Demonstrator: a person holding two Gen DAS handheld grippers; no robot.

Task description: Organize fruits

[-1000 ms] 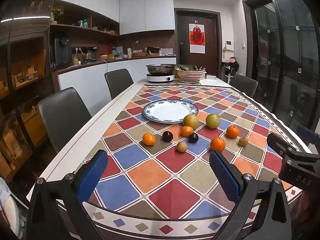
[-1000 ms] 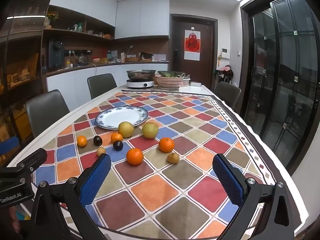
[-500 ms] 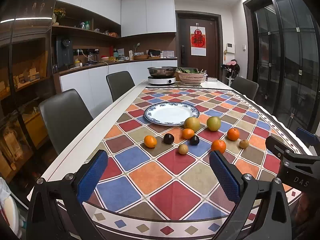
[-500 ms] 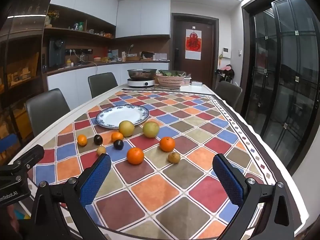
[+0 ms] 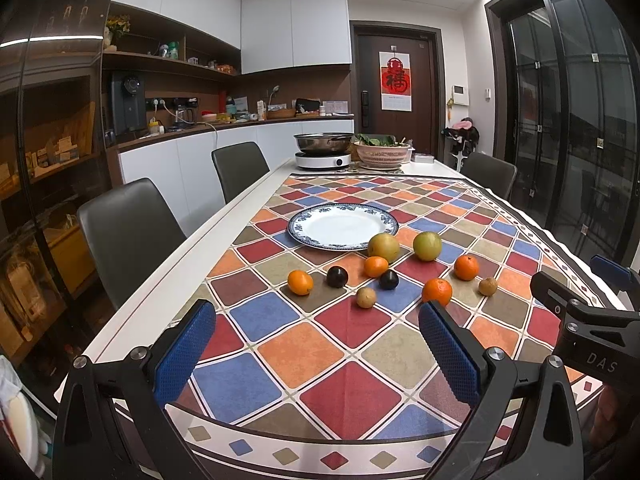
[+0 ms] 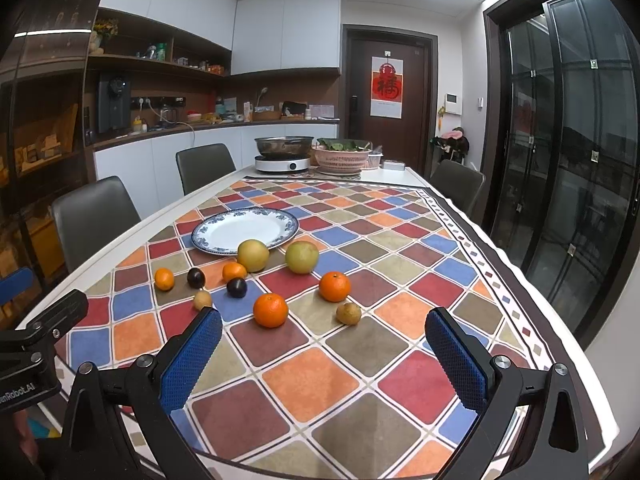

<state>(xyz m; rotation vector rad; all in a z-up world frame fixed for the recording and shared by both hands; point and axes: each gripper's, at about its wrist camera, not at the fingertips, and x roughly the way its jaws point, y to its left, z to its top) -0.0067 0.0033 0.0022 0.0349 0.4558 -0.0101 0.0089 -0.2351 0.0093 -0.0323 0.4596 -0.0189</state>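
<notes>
Left wrist view: right gripper (image 5: 612, 280) only partly seen at the right edge; its fingers run out of frame, so the jaw gap is not visible. A hand (image 5: 604, 420) below it is mostly dark and cropped.

Right wrist view: left gripper (image 6: 16, 284) cut by the left edge; one blue pad shows, the rest is out of frame.

Near edge of the bench (image 6: 132, 240) is hidden behind the gripper bodies in both views.

Items on the far shelf (image 5: 172, 50) are too small to identify. White object (image 5: 18, 416) at lower left is cropped, unidentifiable.

Both hand-held grippers (image 5: 316, 356) (image 6: 324, 360) wide apart, empty.
</notes>
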